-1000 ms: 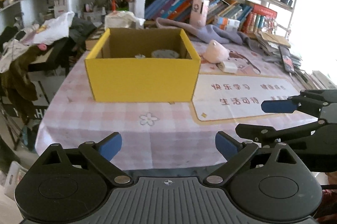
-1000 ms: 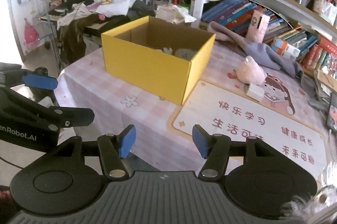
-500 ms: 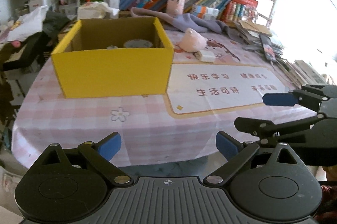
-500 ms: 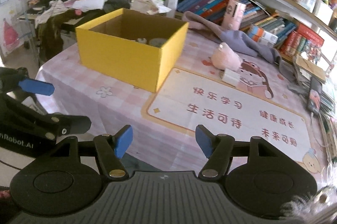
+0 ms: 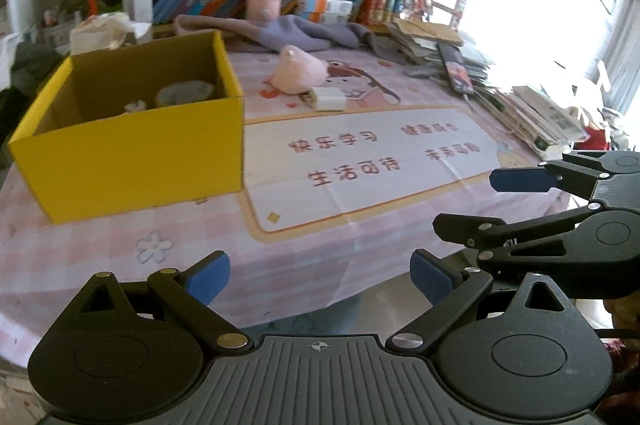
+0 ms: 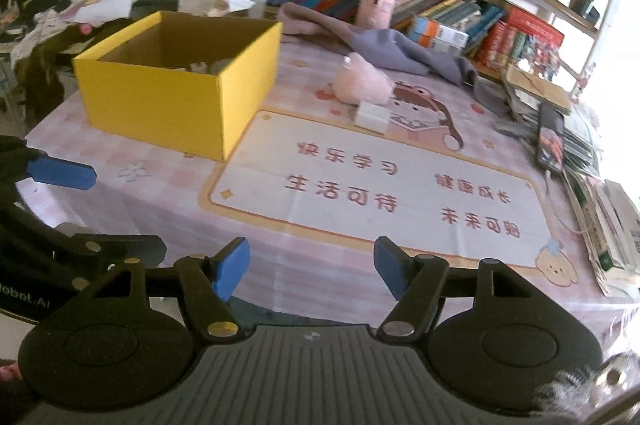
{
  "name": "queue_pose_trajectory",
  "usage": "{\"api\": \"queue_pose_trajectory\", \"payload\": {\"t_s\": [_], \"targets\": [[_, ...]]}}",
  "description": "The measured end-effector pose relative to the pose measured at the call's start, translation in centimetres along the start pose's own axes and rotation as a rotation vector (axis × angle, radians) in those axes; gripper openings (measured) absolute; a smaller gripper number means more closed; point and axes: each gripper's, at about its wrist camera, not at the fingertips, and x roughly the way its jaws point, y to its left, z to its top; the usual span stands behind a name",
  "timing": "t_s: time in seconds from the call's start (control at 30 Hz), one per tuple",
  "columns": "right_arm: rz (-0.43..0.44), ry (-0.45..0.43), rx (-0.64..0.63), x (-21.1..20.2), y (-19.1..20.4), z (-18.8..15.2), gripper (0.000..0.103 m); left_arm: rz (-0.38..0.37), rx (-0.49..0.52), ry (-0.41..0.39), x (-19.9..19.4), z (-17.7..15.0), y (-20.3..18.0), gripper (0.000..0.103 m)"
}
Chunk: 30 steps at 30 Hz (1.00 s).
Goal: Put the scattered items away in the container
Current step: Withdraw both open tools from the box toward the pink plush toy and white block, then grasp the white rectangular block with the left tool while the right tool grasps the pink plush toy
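Pink checked cloth covers the table (image 5: 100,237), and on it lies a printed mat (image 6: 360,185) with red characters. From where I stand, the yellow cardboard box (image 5: 132,153) sits at the far left, open on top; inside I see a round pale dish (image 5: 184,93) and a small white thing that I cannot name. To the right of the box, on the far part of the mat, lies a pink plush toy (image 5: 298,73), and a small white block (image 5: 328,99), maybe a charger, is just beside it on the near side, touching or almost touching.

Both claws hover at the near edge of the table, well apart from these items. The left gripper (image 5: 318,277) has its jaws spread wide and holds nothing; the right gripper (image 6: 312,265) is also spread and empty.

I think two things are left to put away, the toy and the block. Because they lie so close, a claw closing on the block may catch the soft toy too, or push the block away under it. The toy is round and soft, so it may slip out when it is squeezed only at the top. The box wall is tall; an item carried too low could hit the rim and shift the light box on the cloth. The two claws are near each other and could collide if both reach together.
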Motion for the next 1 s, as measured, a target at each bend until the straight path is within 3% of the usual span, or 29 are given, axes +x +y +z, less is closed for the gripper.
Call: {"api": "queue_pose_trajectory", "payload": {"t_s": [0.53, 1.0], "targets": [[-0.062, 0.024, 0.09, 1.2, -4.7, 0.0, 0.07, -0.079, 0.08, 0.023, 3.9, 2.7, -3.2, 0.098], [-0.045, 0.054, 0.117, 5.7, -10.1, 1.8, 0.07, -0.069, 0.09, 0.049, 9.1, 6.3, -5.3, 0.098]]}}
